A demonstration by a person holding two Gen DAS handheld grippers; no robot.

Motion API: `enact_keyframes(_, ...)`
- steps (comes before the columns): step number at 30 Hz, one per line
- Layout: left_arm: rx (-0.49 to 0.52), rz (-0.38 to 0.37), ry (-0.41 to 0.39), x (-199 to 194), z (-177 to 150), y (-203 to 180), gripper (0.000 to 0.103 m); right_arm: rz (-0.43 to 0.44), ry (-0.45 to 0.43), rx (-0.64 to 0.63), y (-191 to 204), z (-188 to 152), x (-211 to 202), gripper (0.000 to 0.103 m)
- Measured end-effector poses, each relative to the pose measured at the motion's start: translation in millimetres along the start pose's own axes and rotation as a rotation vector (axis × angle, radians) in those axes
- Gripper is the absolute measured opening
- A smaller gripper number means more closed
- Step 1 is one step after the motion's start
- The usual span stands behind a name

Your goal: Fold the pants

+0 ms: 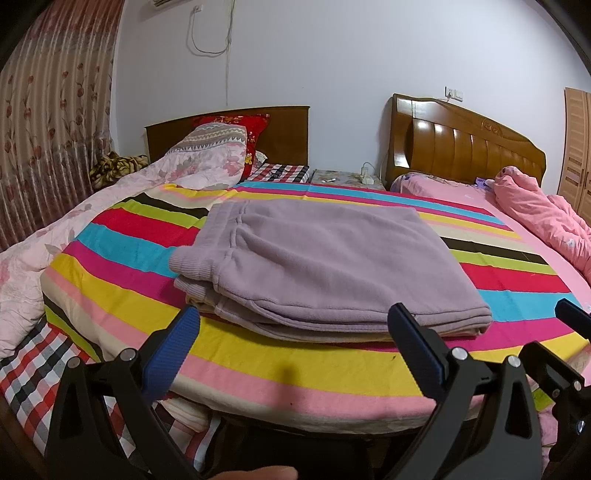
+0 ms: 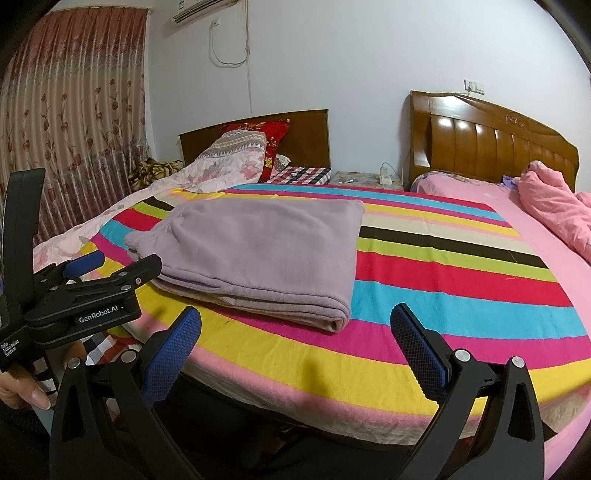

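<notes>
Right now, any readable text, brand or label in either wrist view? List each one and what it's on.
"GenRobot.AI": white print on the black body of the left tool, seen in the right wrist view.
"Data Acquisition System": small white print on that tool's handle, just readable.
Air conditioner on the wall: a dark mark at its top edge, too cropped and blurred to read.
Left wrist view: no readable text.

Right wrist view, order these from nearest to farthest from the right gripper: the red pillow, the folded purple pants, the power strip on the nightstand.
From the right gripper:
1. Folded purple pants, just ahead, slightly left, on the striped blanket.
2. Power strip, far back, right of centre, on the nightstand.
3. Red pillow, back left, against the headboard; roughly as far as the strip, hard to separate.
</notes>
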State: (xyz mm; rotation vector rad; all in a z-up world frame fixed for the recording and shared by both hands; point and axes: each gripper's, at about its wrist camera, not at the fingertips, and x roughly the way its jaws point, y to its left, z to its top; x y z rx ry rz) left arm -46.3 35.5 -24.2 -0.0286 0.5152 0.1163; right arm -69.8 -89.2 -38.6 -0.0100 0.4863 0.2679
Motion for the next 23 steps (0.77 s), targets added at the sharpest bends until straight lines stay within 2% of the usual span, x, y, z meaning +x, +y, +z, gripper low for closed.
enact_keyframes(18, -0.021, -0.013, 0.025, -0.1, 3.1, 8.8, 0.102, 0.001, 0.000, 0.008, 0.4, -1.2, -2.3, 0.098)
enact_keyframes(20, -0.031, -0.003, 0.032, 2.2, 4.4, 13.6, 0.102, -0.028, -0.028, 0.030, -4.7, -0.3, -9.1, 0.098)
enact_keyframes(23, -0.031, 0.043, 0.031, 5.0, 5.3, 27.4, 0.102, -0.153, -0.099, 0.103, -36.8, 3.4, -28.7, 0.098)
